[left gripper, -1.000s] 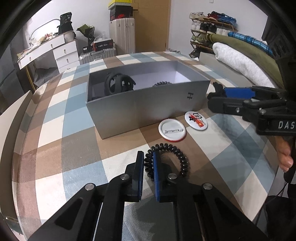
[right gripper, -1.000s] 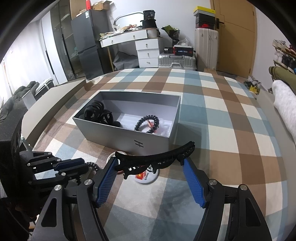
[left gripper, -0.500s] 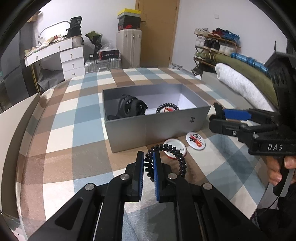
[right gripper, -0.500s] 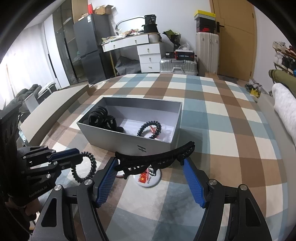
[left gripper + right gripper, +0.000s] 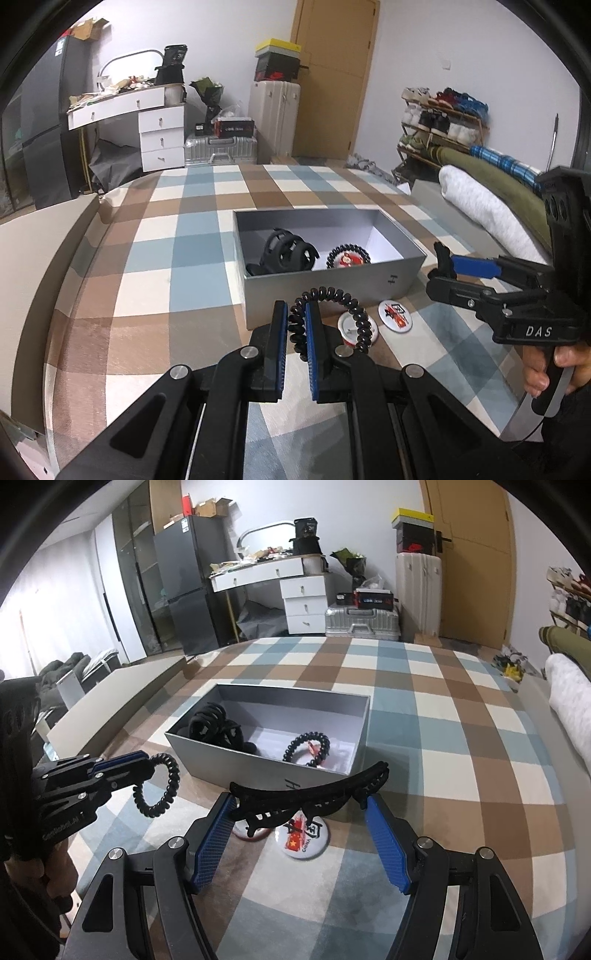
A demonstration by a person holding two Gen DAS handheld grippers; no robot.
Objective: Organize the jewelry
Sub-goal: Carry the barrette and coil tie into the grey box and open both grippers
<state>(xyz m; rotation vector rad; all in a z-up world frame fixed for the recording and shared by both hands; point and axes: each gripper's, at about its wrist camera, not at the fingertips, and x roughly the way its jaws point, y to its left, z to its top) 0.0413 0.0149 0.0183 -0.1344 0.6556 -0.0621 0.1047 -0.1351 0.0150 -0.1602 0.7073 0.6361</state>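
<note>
Right, left tongs point(image 5: 295, 325) clamped on a black spiral hair tie point(image 5: 332, 317), pads together on one side of the coil, rest of the loop hanging free to the right. In the right wrist view the same hair tie point(image 5: 157, 784) hangs off the left tongs point(image 5: 142, 764), lifted clear of the checked cloth point(image 5: 443, 738), just left of the grey box point(image 5: 266, 764) and near its front left corner.

Right tongs point(image 5: 301, 808) held wide but not empty: a long black hair clip point(image 5: 310, 794) spans between the blue pads point(image 5: 214, 838), ends pressed against both, so clamped on the clip. Seen from the left wrist view the right tongs point(image 5: 443, 266) sit just right of the box point(image 5: 332, 291), a hand point(image 5: 554, 369) on the handle.

Box is open, sits on the checked cloth. Inside: a black claw clip point(image 5: 210, 723) at the left end, another spiral hair tie point(image 5: 306, 747) toward the right with something red and white under it.

Two round pin badges on the cloth in front of the box: a white one point(image 5: 349, 326) partly behind the held coil, and a red-and-white one with "CHINA" printed point(image 5: 304, 836) beside it, below the held clip.
</note>
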